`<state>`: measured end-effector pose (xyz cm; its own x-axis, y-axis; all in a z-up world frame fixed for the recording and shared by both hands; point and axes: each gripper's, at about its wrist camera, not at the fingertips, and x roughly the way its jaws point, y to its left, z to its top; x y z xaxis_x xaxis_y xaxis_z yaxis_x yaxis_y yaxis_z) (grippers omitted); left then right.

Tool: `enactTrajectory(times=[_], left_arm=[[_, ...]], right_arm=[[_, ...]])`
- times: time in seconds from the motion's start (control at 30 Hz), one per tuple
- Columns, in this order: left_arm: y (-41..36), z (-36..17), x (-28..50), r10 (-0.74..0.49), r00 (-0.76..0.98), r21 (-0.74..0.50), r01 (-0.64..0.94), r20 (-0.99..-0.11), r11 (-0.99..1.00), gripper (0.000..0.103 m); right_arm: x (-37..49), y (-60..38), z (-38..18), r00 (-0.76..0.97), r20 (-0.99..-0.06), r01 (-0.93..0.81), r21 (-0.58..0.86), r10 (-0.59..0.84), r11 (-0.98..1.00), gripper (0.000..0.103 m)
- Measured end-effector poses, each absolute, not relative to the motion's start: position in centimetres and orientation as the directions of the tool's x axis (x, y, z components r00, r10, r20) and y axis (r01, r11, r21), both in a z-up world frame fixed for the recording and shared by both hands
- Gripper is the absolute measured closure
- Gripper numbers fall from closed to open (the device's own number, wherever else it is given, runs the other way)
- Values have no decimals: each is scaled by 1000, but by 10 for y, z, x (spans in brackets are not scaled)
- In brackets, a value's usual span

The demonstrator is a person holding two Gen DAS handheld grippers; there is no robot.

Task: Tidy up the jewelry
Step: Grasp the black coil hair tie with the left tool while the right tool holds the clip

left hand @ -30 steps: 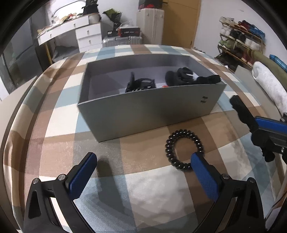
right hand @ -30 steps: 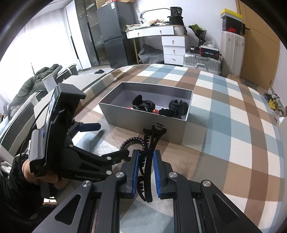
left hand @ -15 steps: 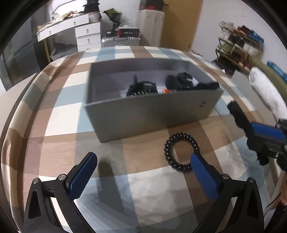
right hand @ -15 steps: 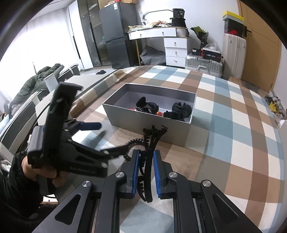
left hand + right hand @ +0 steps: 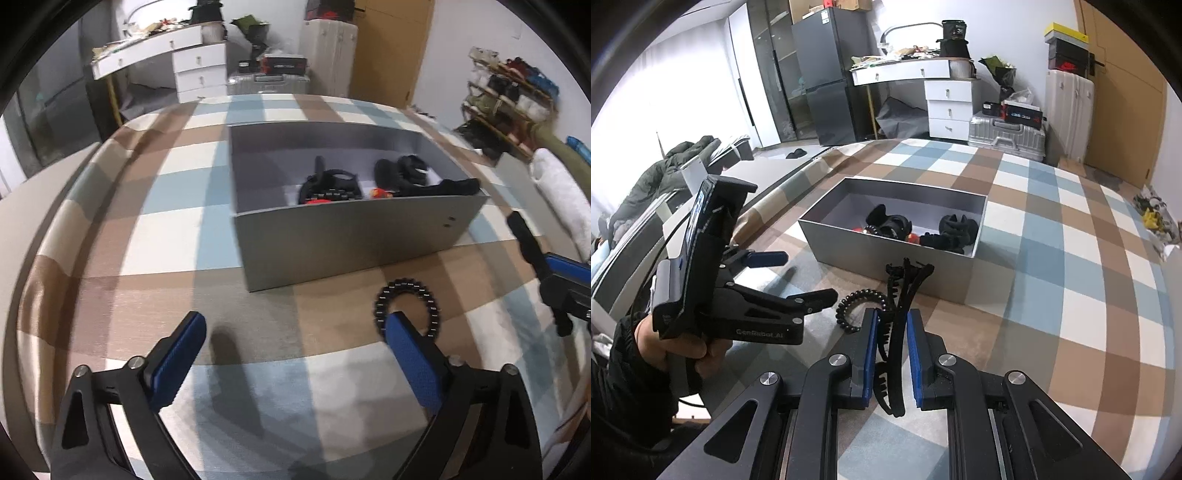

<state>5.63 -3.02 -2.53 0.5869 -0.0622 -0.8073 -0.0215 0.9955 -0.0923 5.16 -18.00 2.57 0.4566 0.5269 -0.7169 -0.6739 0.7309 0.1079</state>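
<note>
Step in hand, as I read it: carrying a piece to the box. Right gripper (image 5: 891,341) has its blue pads pinched on a black claw clip (image 5: 899,321), held on edge, toothed end sticking out forward past the tips. It hangs over the plaid cover (image 5: 1071,295), just short of the box's near wall.

Left gripper (image 5: 295,347) is spread wide, holding nothing, hovering low over the cover. A black spiral hair tie (image 5: 408,310) lies flat near its right finger, which partly hides the ring's lower edge.

Box (image 5: 886,258): grey, open-top, shallow. Already has dark hair pieces plus something red inside, bunched toward the right end; left end looks bare.

Next move probably: lift the clip over the near wall, release inside. The clip's teeth could snag on the wall. After that, the tie is likely left's pickup; being flat, it needs a low approach.
</note>
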Motion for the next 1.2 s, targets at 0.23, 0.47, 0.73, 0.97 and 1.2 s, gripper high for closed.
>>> enactTrajectory(times=[0.23,0.47,0.73,0.97,1.2], left_arm=[[-35,-24,57,-165,591,-187,25,-790,982,24],[-49,-27,63,-79,604,-92,10,-793,996,24],[-47,-29,60,0,593,-1,-1,-806,1000,25],[-38,-26,56,-13,613,-11,6,-790,1000,81],[-38,-25,57,-63,615,-53,34,-786,998,98]], right_arm=[[53,-180,23,448,-721,-674,115,528,729,88],[53,-180,22,447,-723,-674,115,527,729,88],[51,-178,23,445,-723,-682,110,529,723,88],[51,-178,23,445,-722,-680,112,530,724,88],[53,-178,22,444,-723,-680,113,530,724,88]])
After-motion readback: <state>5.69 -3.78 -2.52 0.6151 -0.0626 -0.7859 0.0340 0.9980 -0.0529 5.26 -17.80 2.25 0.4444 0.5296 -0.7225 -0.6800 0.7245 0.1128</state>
